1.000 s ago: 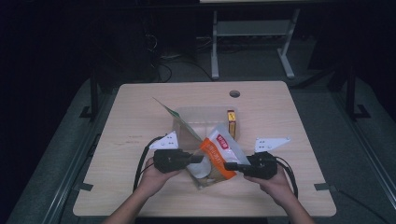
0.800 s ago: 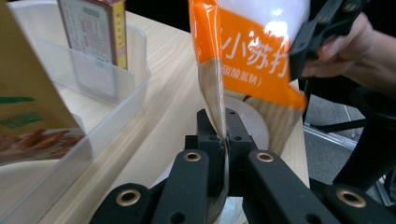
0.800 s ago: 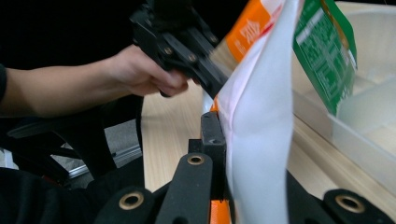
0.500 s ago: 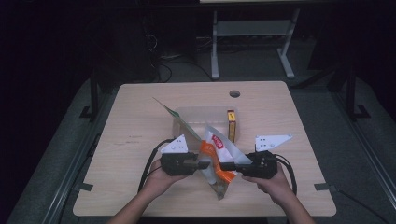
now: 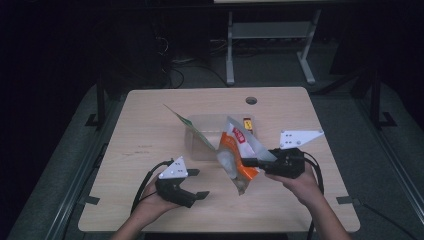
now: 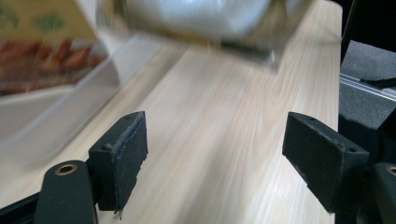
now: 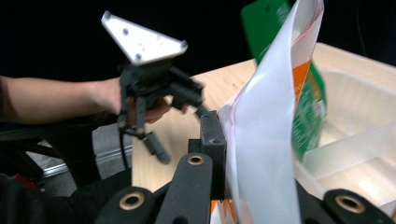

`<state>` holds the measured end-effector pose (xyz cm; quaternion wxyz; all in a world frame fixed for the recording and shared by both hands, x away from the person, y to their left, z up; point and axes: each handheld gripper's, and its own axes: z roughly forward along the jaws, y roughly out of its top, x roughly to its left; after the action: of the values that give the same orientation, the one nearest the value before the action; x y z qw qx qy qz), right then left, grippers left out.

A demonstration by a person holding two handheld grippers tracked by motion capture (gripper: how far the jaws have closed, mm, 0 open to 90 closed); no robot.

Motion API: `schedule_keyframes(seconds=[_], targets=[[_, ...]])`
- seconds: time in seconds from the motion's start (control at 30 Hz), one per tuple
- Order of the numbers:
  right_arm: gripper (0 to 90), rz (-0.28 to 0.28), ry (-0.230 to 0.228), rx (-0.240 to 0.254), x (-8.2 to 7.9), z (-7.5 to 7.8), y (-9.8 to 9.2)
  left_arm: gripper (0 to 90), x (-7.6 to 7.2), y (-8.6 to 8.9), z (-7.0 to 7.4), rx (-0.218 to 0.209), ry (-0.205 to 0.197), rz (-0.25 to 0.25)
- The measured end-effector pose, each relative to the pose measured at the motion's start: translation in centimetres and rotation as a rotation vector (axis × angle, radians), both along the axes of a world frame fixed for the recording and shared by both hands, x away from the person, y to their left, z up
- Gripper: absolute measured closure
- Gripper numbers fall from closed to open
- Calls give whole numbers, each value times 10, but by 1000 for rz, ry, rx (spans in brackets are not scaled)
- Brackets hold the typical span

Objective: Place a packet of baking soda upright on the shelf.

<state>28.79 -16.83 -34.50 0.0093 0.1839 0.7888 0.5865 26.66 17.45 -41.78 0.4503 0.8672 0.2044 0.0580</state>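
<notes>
- Pale wood table (image 5: 150,135) carries everything, with a round hole (image 5: 251,100) near its far edge.
- Clear plastic tray (image 5: 200,131) sits mid-table; a green packet (image 5: 192,131) leans over its near-left side, and a small yellow box (image 5: 247,124) lies at its far right.
- White-and-orange snack bag (image 5: 235,155) hangs lifted at the tray's near-right corner, its lower end above the wood.
- Right gripper (image 5: 250,162) is clamped on that bag's edge; in the right gripper view the white film (image 7: 266,154) stands pinched between the jaws.
- Left gripper (image 5: 198,183) is held near the table's front-left, jaws spread wide with nothing between them, apart from the bag.
</notes>
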Motion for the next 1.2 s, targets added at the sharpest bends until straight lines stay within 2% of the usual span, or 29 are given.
schedule_keyframes(seconds=[0.07, 0.13, 0.27, 0.53, 0.8, 1.2], targets=[[900, -15, -4, -7, 9, 7, -1, 205, 0, 8, -4, -6, 17, 15], [900, -27, -6, -16, 16, 11, 0, 200, 0, 15, -5, 6, 16, 25], [900, -50, -9, -24, 32, 17, 1, 187, 2, 24, -6, -12, 14, 63], [900, -83, -16, -40, 62, 27, 5, 176, 8, 33, -10, 3, 8, 78], [899, -110, -9, -50, 86, 28, 8, 175, 9, 36, -13, 11, 11, 76], [899, -136, 27, -89, 114, 19, 8, 173, 10, 35, -14, 17, 17, 69]])
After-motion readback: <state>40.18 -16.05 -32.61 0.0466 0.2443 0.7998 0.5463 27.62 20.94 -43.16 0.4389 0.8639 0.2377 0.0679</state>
